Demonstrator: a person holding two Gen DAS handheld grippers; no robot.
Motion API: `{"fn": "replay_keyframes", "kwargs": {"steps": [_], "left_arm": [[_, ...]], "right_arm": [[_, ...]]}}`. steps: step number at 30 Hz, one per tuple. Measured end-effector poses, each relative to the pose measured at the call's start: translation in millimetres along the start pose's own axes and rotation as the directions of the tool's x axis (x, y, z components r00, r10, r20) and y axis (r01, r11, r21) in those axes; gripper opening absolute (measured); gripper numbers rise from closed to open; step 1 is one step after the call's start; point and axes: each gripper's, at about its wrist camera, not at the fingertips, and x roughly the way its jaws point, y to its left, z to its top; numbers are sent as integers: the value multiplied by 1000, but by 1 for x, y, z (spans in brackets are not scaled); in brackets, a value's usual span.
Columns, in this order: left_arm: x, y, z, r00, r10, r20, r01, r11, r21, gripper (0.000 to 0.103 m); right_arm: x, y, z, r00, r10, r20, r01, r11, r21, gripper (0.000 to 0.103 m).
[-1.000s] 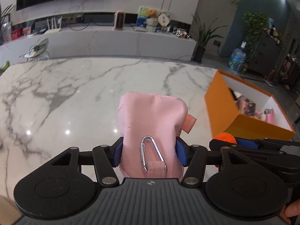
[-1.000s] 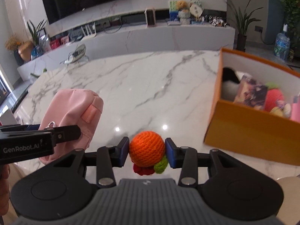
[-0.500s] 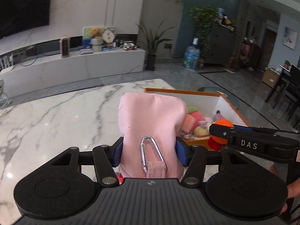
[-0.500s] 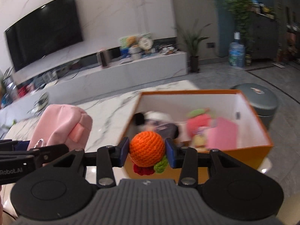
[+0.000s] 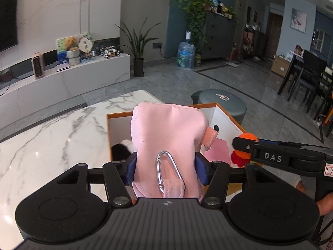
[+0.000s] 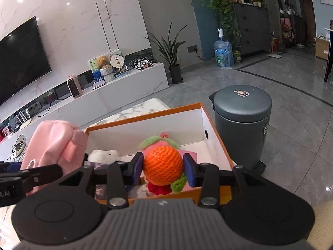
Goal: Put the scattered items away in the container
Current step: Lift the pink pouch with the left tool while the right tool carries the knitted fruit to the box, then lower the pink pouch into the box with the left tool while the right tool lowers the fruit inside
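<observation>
Both hand-held grippers have swung from the open counter [image 5: 52,145] to above the orange box [image 6: 216,137]. From the left wrist view, the left hand-held gripper [image 5: 166,169] is clenched on a pink pouch [image 5: 168,133] with a metal clip [image 5: 167,169], which hides most of the box interior. Only the right wrist view shows the contents: a white plush toy [image 6: 105,155] and a pink-and-green toy [image 6: 158,142]. There the right hand-held gripper [image 6: 163,169] grips a crocheted orange ball [image 6: 163,166] over the box, with a grey bin [image 6: 242,125] just beyond.
</observation>
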Motion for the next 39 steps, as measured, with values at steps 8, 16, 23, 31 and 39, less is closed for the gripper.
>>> {"fn": "replay_keyframes", "kwargs": {"steps": [8, 16, 23, 31, 39], "left_arm": [[45, -17, 1, 997, -10, -78, 15, 998, 56, 65], [68, -25, -1, 992, -43, -118, 55, 994, 98, 66], [72, -29, -4, 990, -70, -121, 81, 993, 91, 71], [64, -27, -3, 993, -66, -93, 75, 992, 99, 81], [52, -24, 4, 996, -75, -42, 79, 991, 106, 88]], "right_arm": [[36, -20, 1, 997, 61, -53, -59, 998, 37, 44], [59, -39, -5, 996, 33, -89, -27, 997, 68, 45], [65, -42, -7, 996, 17, -93, -10, 998, 68, 45], [62, -41, -3, 997, -22, -71, 26, 998, 59, 45], [62, -40, -3, 996, -72, -56, 74, 997, 20, 45]]}}
